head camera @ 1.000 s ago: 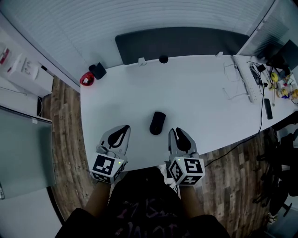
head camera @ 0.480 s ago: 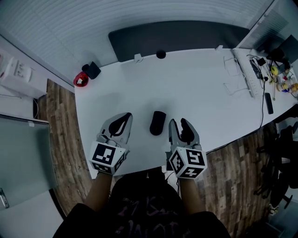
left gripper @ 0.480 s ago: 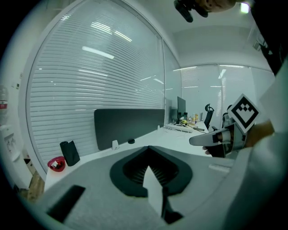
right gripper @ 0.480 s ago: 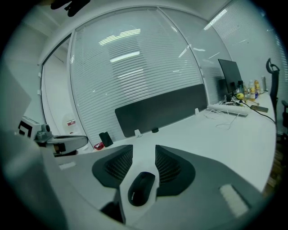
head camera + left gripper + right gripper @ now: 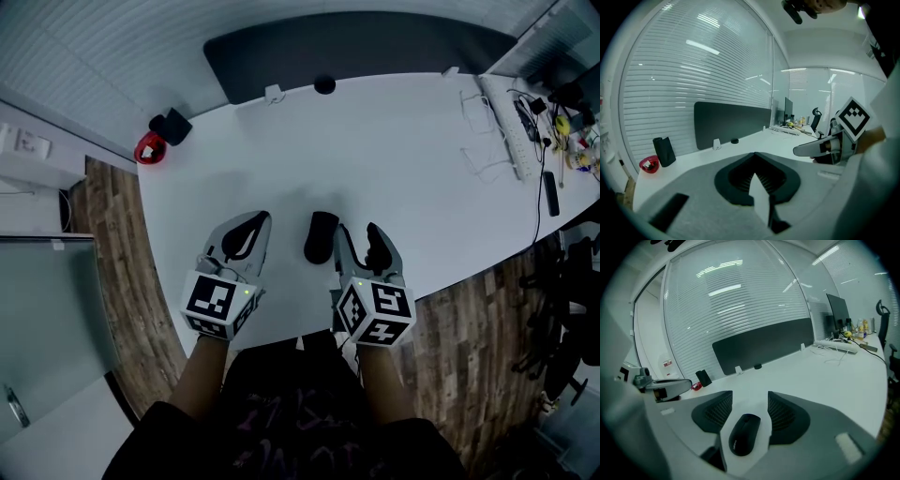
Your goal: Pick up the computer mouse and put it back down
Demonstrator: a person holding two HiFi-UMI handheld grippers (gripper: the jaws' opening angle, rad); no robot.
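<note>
I see the black mouse (image 5: 321, 236) lying flat on the white surface (image 5: 403, 159), near the edge closest to me and between my two tools. The right tool (image 5: 359, 236) sits low just beside it. Its jaws have just been opening and now stand apart. In the right gripper view the mouse (image 5: 744, 433) shows in the gap of that tool (image 5: 750, 398), with neither ribbed pad pressing on it. From the head view the mouse looks to be just off the inner finger, so I cannot tell whether it is truly inside the jaws or only lined up with them.

The left tool (image 5: 251, 225) rests well to the other side of the mouse, apart from it. In the left gripper view its jaws (image 5: 756, 161) meet at the tips with nothing between them.

Along the far edge of the surface stands a dark panel (image 5: 356, 52), with a small round black thing (image 5: 324, 85) in front of it. A red thing (image 5: 148, 148) sits at the far left corner, and a white power strip (image 5: 511, 127) with cables lies far right.
</note>
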